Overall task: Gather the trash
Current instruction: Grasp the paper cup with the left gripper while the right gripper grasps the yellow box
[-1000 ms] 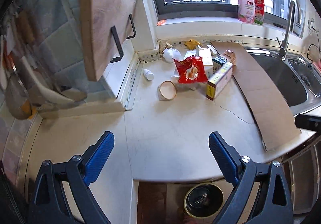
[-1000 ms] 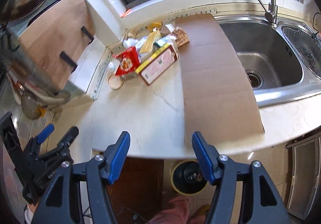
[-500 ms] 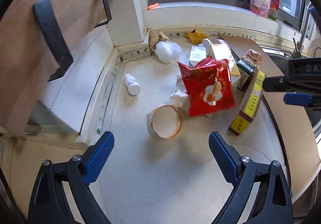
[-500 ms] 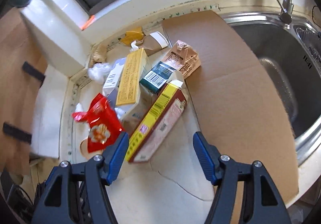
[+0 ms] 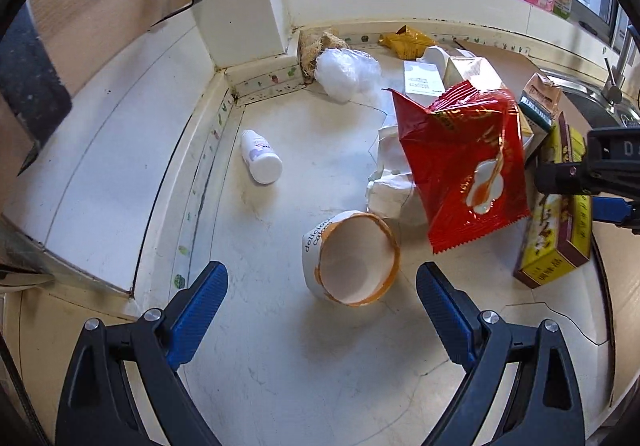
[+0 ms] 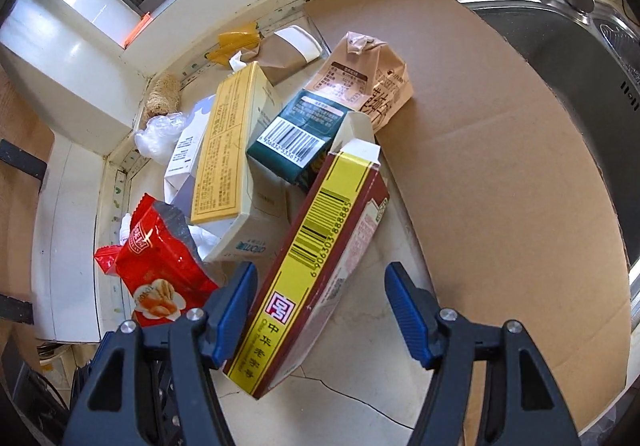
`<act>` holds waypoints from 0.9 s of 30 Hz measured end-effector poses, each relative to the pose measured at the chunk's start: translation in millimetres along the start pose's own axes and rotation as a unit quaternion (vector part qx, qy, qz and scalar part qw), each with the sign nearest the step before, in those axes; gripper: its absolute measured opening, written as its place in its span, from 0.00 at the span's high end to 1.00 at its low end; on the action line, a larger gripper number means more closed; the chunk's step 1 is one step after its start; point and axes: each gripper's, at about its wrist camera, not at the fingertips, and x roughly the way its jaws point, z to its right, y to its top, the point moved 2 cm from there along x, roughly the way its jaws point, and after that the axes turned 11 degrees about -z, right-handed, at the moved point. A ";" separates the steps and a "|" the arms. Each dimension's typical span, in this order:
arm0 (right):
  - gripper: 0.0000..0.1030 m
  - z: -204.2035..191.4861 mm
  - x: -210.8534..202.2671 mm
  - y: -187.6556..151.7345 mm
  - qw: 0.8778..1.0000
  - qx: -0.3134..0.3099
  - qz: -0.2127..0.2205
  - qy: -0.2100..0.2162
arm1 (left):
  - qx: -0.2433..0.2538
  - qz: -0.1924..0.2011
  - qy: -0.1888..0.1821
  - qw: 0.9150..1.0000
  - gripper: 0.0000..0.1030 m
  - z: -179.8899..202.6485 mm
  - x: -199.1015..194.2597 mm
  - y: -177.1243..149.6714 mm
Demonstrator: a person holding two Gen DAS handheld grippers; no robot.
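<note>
Trash lies piled in the counter corner. A paper cup (image 5: 352, 258) lies on its side, its mouth toward my open left gripper (image 5: 322, 294), just in front of the fingertips. A red snack bag (image 5: 460, 162) stands behind the cup, also seen in the right wrist view (image 6: 156, 266). A small white bottle (image 5: 262, 156) lies at the left. My right gripper (image 6: 320, 310) is open, its jaws on either side of the near end of a yellow and dark red carton (image 6: 312, 278), not closed on it. The carton shows at the right of the left wrist view (image 5: 560, 214).
Behind lie a pale yellow box (image 6: 232, 142), a green carton (image 6: 296, 138), a brown paper bag (image 6: 360, 82), a crumpled plastic bag (image 5: 344, 70) and a yellow wrapper (image 5: 408, 40). A cardboard sheet (image 6: 500, 166) covers the counter toward the sink (image 6: 600, 58). A white ledge (image 5: 100, 166) rises at left.
Both grippers have moved forward over the counter toward the pile. The cup now sits just ahead of the left fingers, and the yellow carton's end lies between the right fingers.
</note>
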 end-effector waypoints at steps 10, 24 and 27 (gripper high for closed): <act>0.60 7.1 10.4 -5.9 1.000 0.002 -0.021 0.010 | 0.002 -0.015 0.016 1.000 0.11 4.1 20.7 11.3; 0.70 12.0 -15.8 -35.6 0.999 -0.023 -0.012 0.036 | -0.014 -0.022 -0.032 0.999 0.49 6.4 -0.4 -11.7; 0.70 20.3 -26.4 -49.2 0.998 -0.024 -0.011 0.049 | -0.012 -0.021 -0.036 0.999 0.49 11.8 -17.0 -28.1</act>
